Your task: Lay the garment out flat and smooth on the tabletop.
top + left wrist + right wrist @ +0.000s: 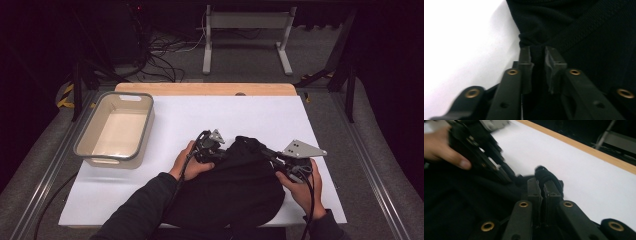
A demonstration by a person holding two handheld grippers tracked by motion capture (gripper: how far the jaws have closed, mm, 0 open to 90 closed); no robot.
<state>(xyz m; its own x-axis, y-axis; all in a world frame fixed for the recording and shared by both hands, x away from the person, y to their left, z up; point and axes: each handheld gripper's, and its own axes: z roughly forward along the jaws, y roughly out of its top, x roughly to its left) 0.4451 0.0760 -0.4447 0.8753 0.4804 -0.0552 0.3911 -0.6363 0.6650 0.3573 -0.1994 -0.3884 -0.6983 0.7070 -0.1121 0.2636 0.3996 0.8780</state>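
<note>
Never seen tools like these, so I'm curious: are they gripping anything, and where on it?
Both hold the black fabric garment. The right gripper pinches a bunched fold at its far edge; the left gripper has the fabric's edge between its jaws.

A white table (200, 125) with a wooden far edge (205, 89) stands on grey carpet (360, 150), metal rails running along both its sides. Beyond it a pale desk frame (247, 35) rests on the floor, with black cables (160, 55) tangled to its left. The room's edges lie dark.
</note>
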